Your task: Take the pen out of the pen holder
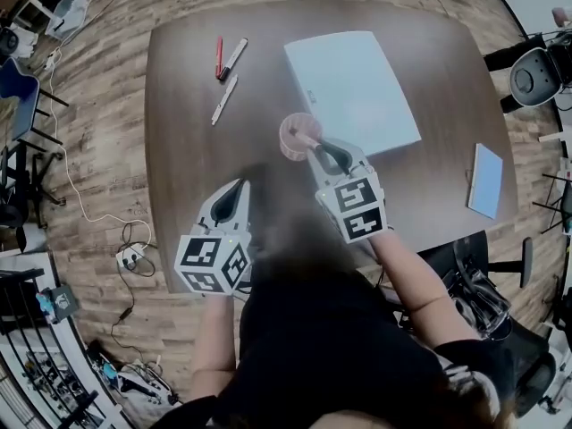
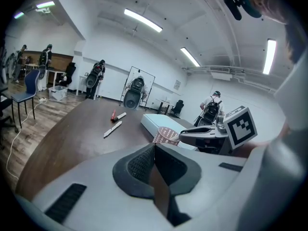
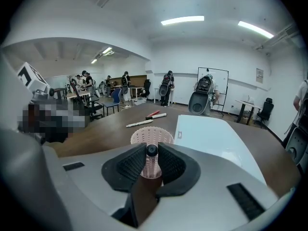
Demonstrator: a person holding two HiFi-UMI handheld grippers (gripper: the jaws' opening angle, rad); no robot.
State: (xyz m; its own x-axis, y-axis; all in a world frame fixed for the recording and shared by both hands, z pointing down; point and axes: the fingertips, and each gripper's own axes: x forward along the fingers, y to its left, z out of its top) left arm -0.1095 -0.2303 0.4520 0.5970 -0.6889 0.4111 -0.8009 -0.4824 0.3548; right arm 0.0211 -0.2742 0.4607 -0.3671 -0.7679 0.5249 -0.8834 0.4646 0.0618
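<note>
Right gripper's got the pen, still in the cup

The pen (image 3: 151, 150) shows a round black end, poking up out of the pale pink mesh pen holder (image 3: 152, 137) on the dark wood surface (image 3: 96, 129), just beside a flat white box (image 3: 207, 134). The right gripper (image 1: 319, 153) pinches that black end. The left gripper (image 2: 154, 147) is closed on nothing, apart from the holder.

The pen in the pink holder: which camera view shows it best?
The right gripper view: the pen is centred, its dark end gripped by the right gripper above the holder. The head view shows only a small stub of it. The left gripper view shows the holder, but no pen.
</note>
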